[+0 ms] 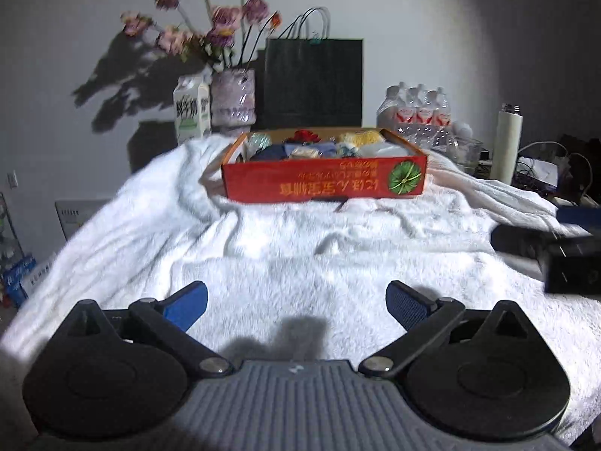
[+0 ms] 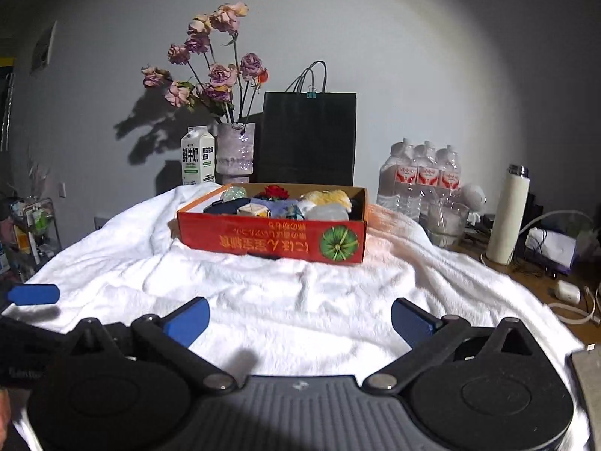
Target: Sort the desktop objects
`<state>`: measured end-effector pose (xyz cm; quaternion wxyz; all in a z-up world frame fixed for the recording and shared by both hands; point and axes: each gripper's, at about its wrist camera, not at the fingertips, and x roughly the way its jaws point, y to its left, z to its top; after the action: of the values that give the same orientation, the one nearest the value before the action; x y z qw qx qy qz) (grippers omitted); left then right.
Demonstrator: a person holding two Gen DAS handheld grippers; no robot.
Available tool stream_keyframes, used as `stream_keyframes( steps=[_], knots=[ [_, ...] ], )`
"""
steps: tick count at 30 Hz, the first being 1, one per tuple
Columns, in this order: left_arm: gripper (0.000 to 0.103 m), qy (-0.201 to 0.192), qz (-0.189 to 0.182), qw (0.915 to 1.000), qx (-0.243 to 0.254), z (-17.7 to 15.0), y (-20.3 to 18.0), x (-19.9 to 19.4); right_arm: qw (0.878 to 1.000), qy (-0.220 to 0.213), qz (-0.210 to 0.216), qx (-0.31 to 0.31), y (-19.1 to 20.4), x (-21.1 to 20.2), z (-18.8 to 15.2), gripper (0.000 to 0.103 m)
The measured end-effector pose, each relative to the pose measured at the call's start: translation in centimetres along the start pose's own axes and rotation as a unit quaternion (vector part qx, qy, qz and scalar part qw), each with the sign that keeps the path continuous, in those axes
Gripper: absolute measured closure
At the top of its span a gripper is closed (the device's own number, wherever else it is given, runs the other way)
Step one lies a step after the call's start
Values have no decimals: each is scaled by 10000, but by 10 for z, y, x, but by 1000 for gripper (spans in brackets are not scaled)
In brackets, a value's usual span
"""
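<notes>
A red cardboard box (image 1: 323,184) sits on a white fluffy towel (image 1: 300,255) at the far middle; it also shows in the right wrist view (image 2: 270,240). It holds several small items: a red rose (image 2: 276,191), a yellow plush (image 2: 326,197), a blue cloth and others. My left gripper (image 1: 296,300) is open and empty, low over the near towel. My right gripper (image 2: 298,321) is open and empty, also over the near towel. The right gripper's body shows at the right edge of the left wrist view (image 1: 556,251). The left gripper's blue finger (image 2: 33,295) shows at the left of the right wrist view.
Behind the box stand a milk carton (image 2: 197,156), a vase of dried roses (image 2: 234,150), a black paper bag (image 2: 308,137) and water bottles (image 2: 420,180). A glass cup (image 2: 447,221), a white flask (image 2: 509,214), cables and an earbud case (image 2: 567,291) lie right.
</notes>
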<state>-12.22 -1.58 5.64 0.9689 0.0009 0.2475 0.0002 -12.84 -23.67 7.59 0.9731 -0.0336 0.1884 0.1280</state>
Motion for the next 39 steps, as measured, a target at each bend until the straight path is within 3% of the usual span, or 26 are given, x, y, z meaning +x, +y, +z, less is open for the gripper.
stream_keyframes(
  steps=[12, 22, 28, 39],
  knots=[
    [0, 662, -55, 9976, -195, -2, 9, 76, 9938, 993, 164, 472, -3, 87, -24, 0],
    [0, 856, -51, 9959, -287, 19, 19, 123, 9898, 1335, 64, 492, -5, 147, -6, 0],
    [0, 933, -34, 9954, -219, 19, 17, 136, 9879, 1484, 19, 455, -6, 161, -5, 0],
    [0, 931, -41, 9954, -239, 19, 19, 135, 9899, 1355, -4, 411, -5, 158, -11, 0]
  ],
)
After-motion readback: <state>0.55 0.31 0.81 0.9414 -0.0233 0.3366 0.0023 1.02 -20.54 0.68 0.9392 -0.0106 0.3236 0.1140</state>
